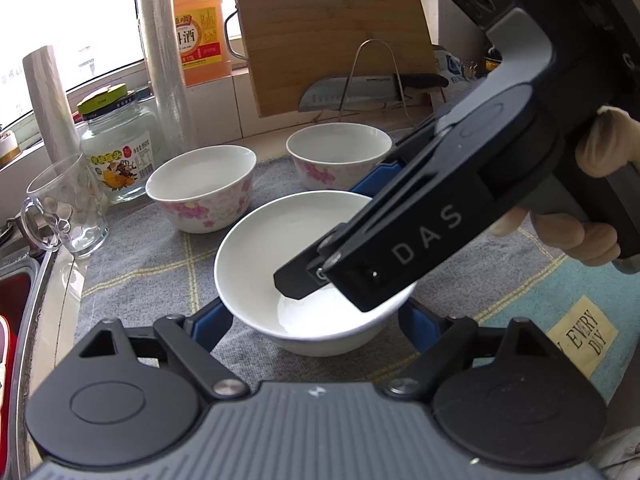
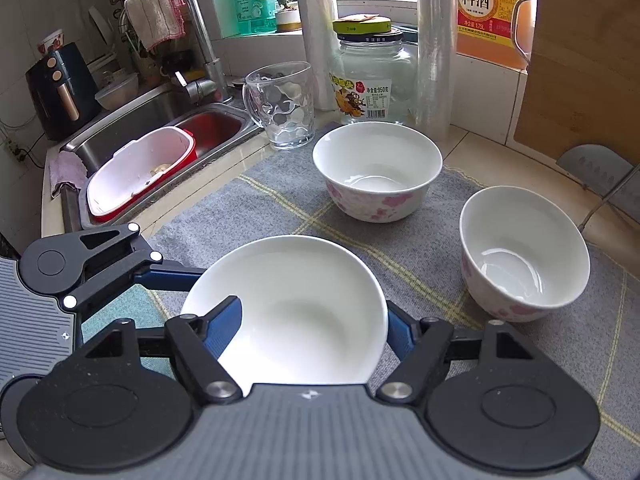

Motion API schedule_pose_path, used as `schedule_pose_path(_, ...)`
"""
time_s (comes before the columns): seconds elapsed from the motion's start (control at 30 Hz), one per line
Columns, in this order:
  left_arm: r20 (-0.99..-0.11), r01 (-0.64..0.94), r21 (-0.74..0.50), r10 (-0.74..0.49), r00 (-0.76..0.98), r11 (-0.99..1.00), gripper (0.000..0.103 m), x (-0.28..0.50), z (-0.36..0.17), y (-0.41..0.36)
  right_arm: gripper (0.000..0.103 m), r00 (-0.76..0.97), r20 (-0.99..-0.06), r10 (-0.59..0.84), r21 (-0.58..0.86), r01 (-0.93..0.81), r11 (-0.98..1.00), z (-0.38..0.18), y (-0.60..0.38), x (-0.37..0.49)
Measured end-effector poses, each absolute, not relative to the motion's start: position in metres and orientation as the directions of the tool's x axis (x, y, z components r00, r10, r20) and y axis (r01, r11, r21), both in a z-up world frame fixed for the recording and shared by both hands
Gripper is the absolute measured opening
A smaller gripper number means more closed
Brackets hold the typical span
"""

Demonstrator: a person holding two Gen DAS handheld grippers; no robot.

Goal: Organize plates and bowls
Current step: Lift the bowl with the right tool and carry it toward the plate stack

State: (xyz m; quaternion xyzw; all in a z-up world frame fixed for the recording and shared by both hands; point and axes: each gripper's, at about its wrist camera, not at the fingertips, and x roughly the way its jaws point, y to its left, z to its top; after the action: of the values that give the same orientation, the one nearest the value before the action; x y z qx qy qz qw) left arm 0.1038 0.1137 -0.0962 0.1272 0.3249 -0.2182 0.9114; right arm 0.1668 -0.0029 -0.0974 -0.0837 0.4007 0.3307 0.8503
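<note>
A plain white bowl [image 1: 276, 256] [image 2: 304, 304] sits on the grey checked mat [image 1: 148, 264] [image 2: 404, 256]. Two white bowls with pink flowers stand behind it: one at the left [image 1: 202, 186] [image 2: 378, 170], one at the right [image 1: 338, 154] [image 2: 522, 252]. My left gripper [image 1: 316, 326] is open, its blue fingers on either side of the white bowl's near rim. My right gripper [image 2: 316, 332] is open too, one finger inside the bowl and one outside its right rim. It also shows in the left wrist view [image 1: 420, 220], coming down from the right.
A glass mug [image 1: 64, 208] [image 2: 282, 106], a jar [image 1: 118, 152] [image 2: 374, 80], film rolls [image 1: 164, 60], an orange bottle [image 1: 200, 24] and a cutting board [image 1: 332, 32] with a knife [image 1: 360, 92] line the back. A sink [image 2: 132, 128] with a red tub [image 2: 140, 172] lies left.
</note>
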Motion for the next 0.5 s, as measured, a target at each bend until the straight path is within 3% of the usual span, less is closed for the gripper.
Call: schedule_pose_path(0.5, -0.639, 0.577, 0.058, -0.414, 0.649, 0.815, 0.089, 0.086, -0.077, 0.068, 0.08, 0.517, -0.728, 0.45, 0.118, -0.552, 0.825, -0.08, -0.059, 0.131)
